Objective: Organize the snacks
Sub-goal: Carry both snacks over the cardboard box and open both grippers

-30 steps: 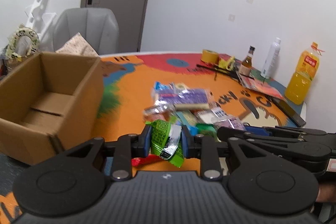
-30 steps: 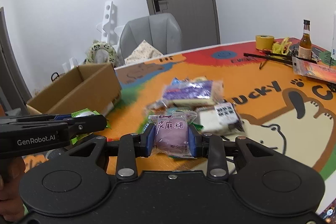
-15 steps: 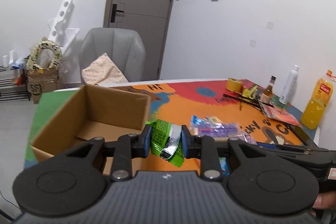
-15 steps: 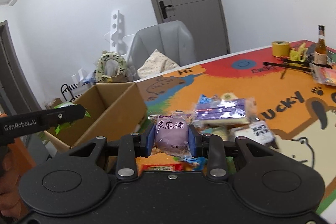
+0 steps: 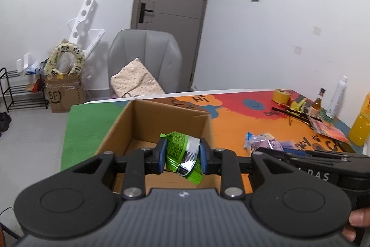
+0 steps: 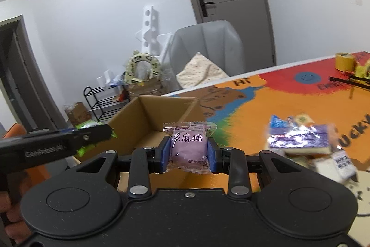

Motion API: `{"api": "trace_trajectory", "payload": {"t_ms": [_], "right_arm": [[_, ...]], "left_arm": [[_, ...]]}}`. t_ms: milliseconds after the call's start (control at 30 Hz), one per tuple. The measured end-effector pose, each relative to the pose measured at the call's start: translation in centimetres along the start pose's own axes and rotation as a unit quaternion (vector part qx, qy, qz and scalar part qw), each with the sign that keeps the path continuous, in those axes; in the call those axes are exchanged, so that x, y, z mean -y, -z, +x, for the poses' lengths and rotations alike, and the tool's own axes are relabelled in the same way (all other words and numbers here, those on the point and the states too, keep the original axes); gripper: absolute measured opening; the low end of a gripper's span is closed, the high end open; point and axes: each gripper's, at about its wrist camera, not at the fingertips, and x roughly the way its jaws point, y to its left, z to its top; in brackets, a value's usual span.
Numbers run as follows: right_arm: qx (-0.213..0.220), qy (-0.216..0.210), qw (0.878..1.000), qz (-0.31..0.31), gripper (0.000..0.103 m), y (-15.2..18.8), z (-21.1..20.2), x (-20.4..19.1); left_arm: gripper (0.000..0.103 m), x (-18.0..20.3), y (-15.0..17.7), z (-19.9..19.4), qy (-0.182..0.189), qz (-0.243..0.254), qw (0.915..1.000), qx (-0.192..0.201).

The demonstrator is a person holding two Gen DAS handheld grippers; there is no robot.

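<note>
Snacks were being carried toward the cardboard box [image 5: 143,129]: from the left wrist view, the left gripper [image 5: 182,155] was clamped on a crumpled green packet [image 5: 182,152], held over the box's open top, seemingly ready to drop in. From the right wrist view, the right gripper [image 6: 189,152] pinched a purple mochi packet [image 6: 188,145] near the box's rim, while the other snacks [image 6: 300,140] lay heaped on the worktop [image 6: 266,96].
</note>
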Motion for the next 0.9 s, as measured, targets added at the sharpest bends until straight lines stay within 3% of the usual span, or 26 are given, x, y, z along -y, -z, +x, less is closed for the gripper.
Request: {"api": "trace_trajectory", "payload": {"t_ms": [500,700,800,867,900], "right_arm": [[-0.004,-0.029,1.0,-0.006,0.031,-1.2,3.7,-4.0],[-0.004,-0.049,0.999,-0.002,0.032,-1.6,4.6,-4.4],[-0.002,-0.063,0.998,0.004,0.042,-1.8,4.7,-4.4],[0.0,-0.054,0.999,0.003,0.056,-2.0,4.6,-4.1],[-0.001,-0.052,0.999,0.007,0.069,-2.0,4.5,-3.7]], "left_arm": [[0.034,-4.9,0.3,2.5,-0.025,-0.038,0.9988,-0.018],[0.058,-5.4,0.4,1.3,-0.042,-0.052,0.9977,-0.004],[0.069,-5.5,0.2,0.9,-0.047,-0.054,0.9974,-0.001],[0.075,-5.4,0.2,0.8,-0.058,-0.054,0.9969,0.001],[0.077,-5.4,0.2,0.7,-0.062,-0.056,0.9965,0.001]]}}
